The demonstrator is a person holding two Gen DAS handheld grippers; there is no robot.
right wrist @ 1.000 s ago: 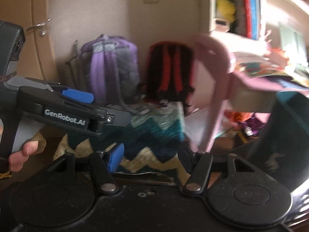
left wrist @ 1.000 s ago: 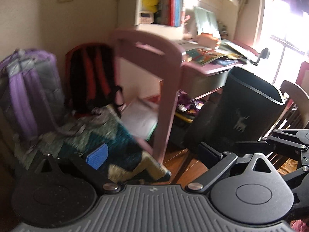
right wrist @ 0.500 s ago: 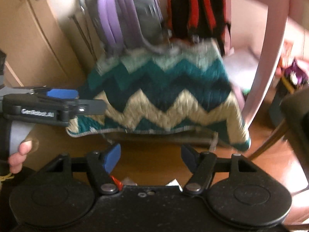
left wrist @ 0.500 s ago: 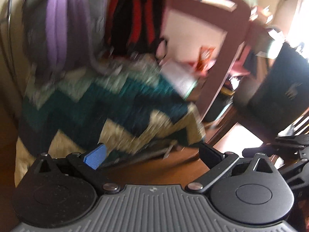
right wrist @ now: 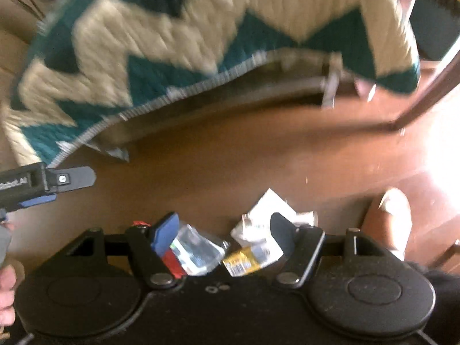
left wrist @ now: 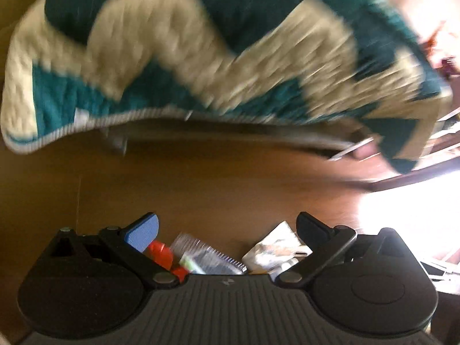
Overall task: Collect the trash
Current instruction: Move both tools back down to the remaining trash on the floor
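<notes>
Trash (right wrist: 230,247) is scattered on the wooden floor (right wrist: 258,158), low in both wrist views, just ahead of the gripper bodies. In the right wrist view it is seen between the spread fingers of the right gripper (right wrist: 222,231), whose pads touch none of it. A clear wrapper (right wrist: 198,248) lies beside the blue pad, with a red scrap (right wrist: 172,261) partly hidden under that finger. A yellow wrapper (right wrist: 243,261) lies in the middle, and crumpled white paper (right wrist: 264,215) reaches to the dark pad.

The same pieces are seen in the left wrist view: the red scrap (left wrist: 159,254), the clear wrapper (left wrist: 201,256) and the white paper (left wrist: 276,247) lie between the fingers of the left gripper (left wrist: 227,231). Its jaws are also held wide, with nothing pinched.

The left gripper (right wrist: 72,178) is seen from the side at the left edge of the right wrist view, with a hand (right wrist: 7,293) below it.

Beyond the trash, a teal and cream zigzag blanket (right wrist: 201,34) hangs down close to the floor. A chair leg (right wrist: 425,92) stands to the right. Both pictures are blurred.
</notes>
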